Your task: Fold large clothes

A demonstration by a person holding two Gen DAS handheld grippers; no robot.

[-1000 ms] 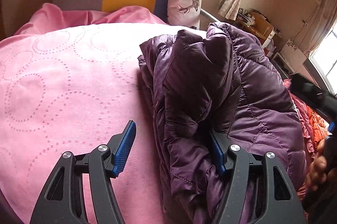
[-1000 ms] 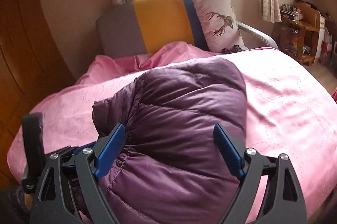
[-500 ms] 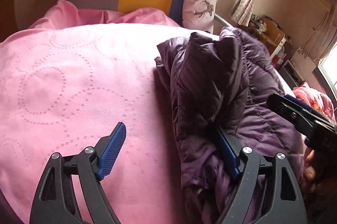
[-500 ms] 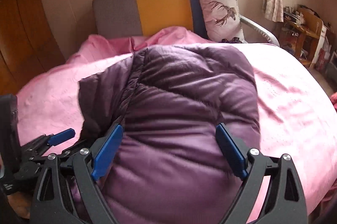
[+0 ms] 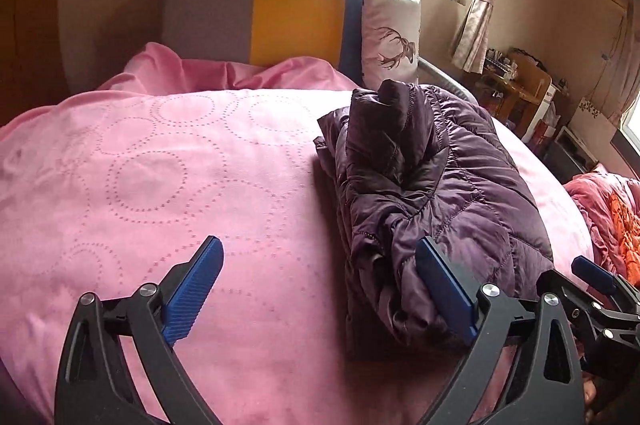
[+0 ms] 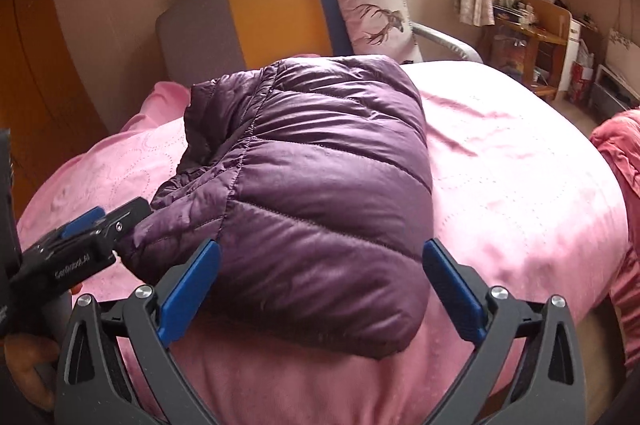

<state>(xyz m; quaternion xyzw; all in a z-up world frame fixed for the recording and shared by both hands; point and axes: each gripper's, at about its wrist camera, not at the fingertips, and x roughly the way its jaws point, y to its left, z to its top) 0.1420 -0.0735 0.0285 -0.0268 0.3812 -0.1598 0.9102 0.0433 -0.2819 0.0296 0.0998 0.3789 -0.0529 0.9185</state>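
Lengthwise toward the headboard [image 6: 256, 17], folded purple jacket [image 6: 320, 185] on pink bed [image 6: 520, 177], both hand-held grippers, left [image 5: 320, 289] and right [image 6: 320, 289], released

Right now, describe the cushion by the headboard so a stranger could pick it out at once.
Start at the pink bed and look to its grey, yellow and blue headboard. The cushion leans upright against the blue end, nearest the curtained window. It is the only pale thing there, printed with a dark antlered deer.
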